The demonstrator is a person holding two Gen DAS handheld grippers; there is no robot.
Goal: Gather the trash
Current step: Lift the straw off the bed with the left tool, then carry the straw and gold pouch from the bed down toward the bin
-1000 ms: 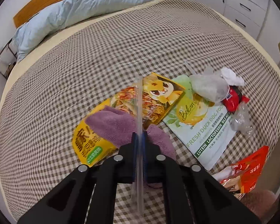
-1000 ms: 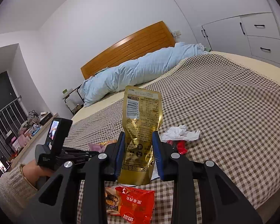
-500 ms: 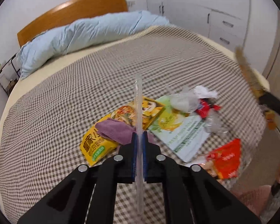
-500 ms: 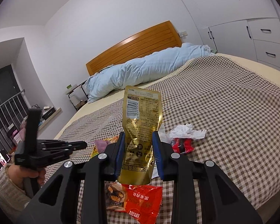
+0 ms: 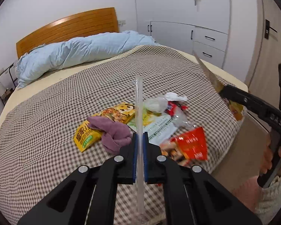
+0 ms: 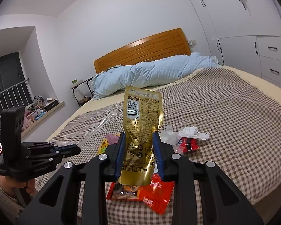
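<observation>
Left wrist view: left tool (image 5: 140, 144) pinched tight on a clear plastic straw (image 5: 139, 112).
Wrappers and a purple cloth (image 5: 114, 133) lie on the checked bed (image 5: 46, 112) below.

Right wrist view: right tool (image 6: 138, 150) clamps a crumpled gold foil pouch (image 6: 141, 127) upright.
A red snack packet (image 6: 149, 193) lies on the bed beneath.

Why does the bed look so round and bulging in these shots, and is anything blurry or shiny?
Left wrist view: the fisheye lens curves the checkered bedspread and darkens the corners; the red snack packet and the right gripper at the right edge are smeared. Right wrist view: same curving; room light glints off the gold foil pouch, which is sharp.
</observation>
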